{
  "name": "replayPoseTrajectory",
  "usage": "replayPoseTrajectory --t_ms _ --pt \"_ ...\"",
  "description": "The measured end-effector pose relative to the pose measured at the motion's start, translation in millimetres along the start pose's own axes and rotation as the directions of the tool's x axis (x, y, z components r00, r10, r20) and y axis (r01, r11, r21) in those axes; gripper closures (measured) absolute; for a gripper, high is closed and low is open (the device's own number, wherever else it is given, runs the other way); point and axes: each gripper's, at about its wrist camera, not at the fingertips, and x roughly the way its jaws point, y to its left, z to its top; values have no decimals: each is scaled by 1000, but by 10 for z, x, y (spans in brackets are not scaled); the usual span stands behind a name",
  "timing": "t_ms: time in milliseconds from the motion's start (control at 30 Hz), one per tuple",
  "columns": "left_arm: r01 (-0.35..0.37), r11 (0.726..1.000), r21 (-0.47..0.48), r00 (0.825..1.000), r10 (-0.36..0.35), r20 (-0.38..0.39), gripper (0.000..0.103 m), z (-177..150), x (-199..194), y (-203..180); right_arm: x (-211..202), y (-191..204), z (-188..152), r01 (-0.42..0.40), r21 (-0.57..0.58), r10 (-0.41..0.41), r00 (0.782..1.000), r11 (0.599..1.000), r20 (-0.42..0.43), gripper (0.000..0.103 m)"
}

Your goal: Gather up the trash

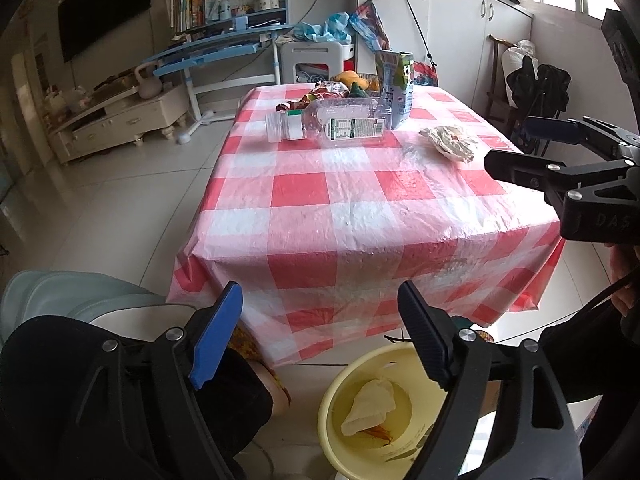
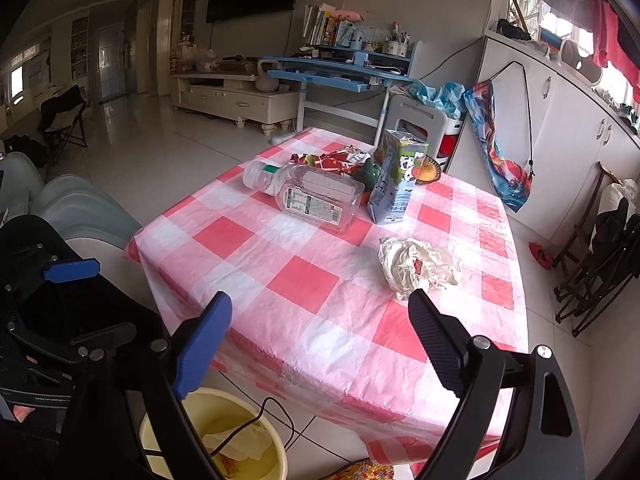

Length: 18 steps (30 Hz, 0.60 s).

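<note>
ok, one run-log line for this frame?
left gripper: open, empty | right gripper: open, empty | yellow bin: holds crumpled paper | checked table: bottle, carton, crumpled wrapper left

Left wrist view sits low off the near edge of the counter [image 1: 344, 216], tilted down and looking lengthwise across the checked cloth, with the yellow bin [image 1: 340, 404] close below on the floor and the right gripper [image 1: 508, 148] entering at the frame's right edge. Right wrist view sits near the same end, angled down and across the counter [image 2: 320, 288] toward the blue desk [image 2: 340, 70] and TV wall. Both share the countertop, clear bottle [image 1: 332, 120] [image 2: 308, 196], crumpled wrapper [image 1: 450, 142] [image 2: 416, 268] and bin [image 2: 224, 440].
</note>
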Motion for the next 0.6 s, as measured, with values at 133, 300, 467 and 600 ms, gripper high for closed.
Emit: replayPoseTrajectory --t_ms 133,300,467,600 --pt "0 1000 1 1000 0 -1 26 0 4 0 0 -4 -1 1 0 -1 1000 1000 0 17" --pt "-1 1000 3 1000 1 -4 26 -9 29 -3 2 -3 1 4 -4 -4 1000 1000 -1 17" --pt "-1 1000 3 1000 1 -4 25 -9 30 -3 1 -2 -4 5 -4 -5 1000 1000 -1 17" --pt "-1 1000 4 1000 1 -5 25 -8 30 -4 5 -5 -4 6 -5 -6 1000 1000 -3 16"
